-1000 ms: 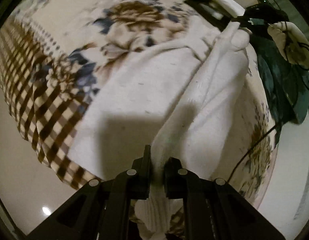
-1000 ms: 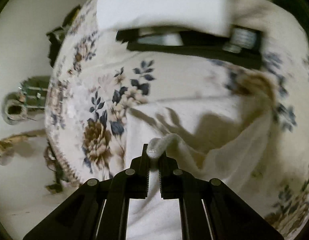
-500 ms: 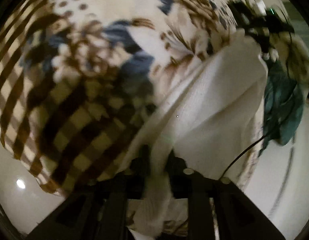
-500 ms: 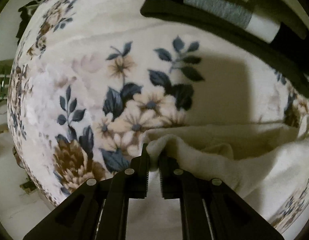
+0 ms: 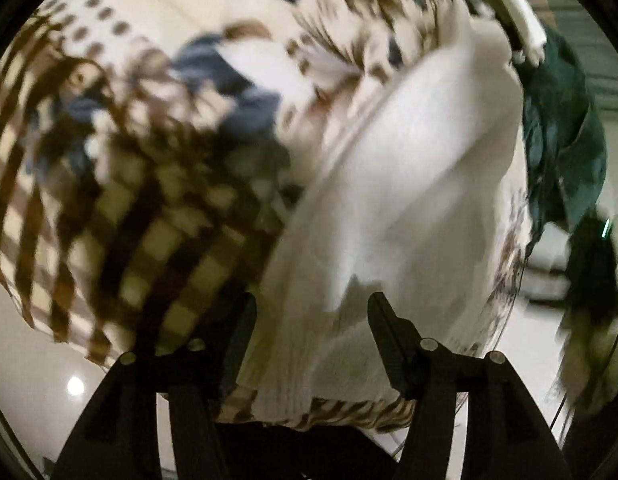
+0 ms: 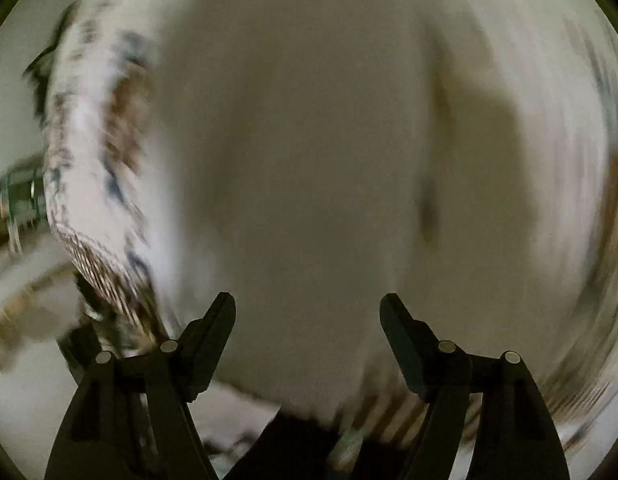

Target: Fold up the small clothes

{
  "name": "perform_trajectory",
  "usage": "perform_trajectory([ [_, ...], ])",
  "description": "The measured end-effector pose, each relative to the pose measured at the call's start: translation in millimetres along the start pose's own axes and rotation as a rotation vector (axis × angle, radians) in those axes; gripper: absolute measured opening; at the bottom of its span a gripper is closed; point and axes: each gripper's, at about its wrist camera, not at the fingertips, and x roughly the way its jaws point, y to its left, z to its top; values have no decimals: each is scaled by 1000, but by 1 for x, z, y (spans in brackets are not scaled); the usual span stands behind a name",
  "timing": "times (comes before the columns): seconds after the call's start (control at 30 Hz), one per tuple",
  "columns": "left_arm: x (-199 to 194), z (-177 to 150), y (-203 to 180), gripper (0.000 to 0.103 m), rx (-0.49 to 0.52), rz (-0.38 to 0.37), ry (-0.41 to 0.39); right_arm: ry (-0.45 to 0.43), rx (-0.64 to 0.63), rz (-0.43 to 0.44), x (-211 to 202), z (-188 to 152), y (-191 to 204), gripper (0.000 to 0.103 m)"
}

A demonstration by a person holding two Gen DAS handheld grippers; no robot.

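Observation:
A small white knit garment [image 5: 409, 184] lies folded on a floral and brown-checked blanket [image 5: 121, 168]. My left gripper [image 5: 309, 312] is open, its fingers spread on either side of the garment's near ribbed edge, holding nothing. In the right wrist view the white garment [image 6: 309, 140] fills most of the frame, blurred by motion. My right gripper [image 6: 307, 316] is open just above it, holding nothing.
A dark green cloth [image 5: 561, 144] hangs at the blanket's right edge, with a white flat object [image 5: 517, 8] behind it. Pale floor [image 5: 37, 360] shows beyond the blanket's edge. A metallic object [image 6: 21, 192] sits on the floor at the left of the right wrist view.
Both grippers were shut on the white garment and have opened, letting it go. The garment now lies folded on the blanket. Both cameras are moving, so the views are blurred.

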Motion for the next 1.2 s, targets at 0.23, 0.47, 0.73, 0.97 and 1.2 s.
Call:
perform_trajectory([
  [0.23, 10, -18, -10, 55, 39, 100, 5, -26, 163, 233, 74, -74, -63, 7],
  [0.47, 2, -27, -20, 55, 112, 173, -8, -154, 118, 149, 77, -138, -72, 3],
  [0.73, 9, -26, -33, 19, 159, 206, -82, -116, 92, 164, 89, -187, -81, 2],
  [0.97, -16, -31, -30, 3, 163, 218, -163, -107, 106, 160, 103, -189, -76, 2],
  [1.2, 12, -21, 3, 3, 133, 242, -96, -76, 66, 53, 128, -181, -70, 2],
])
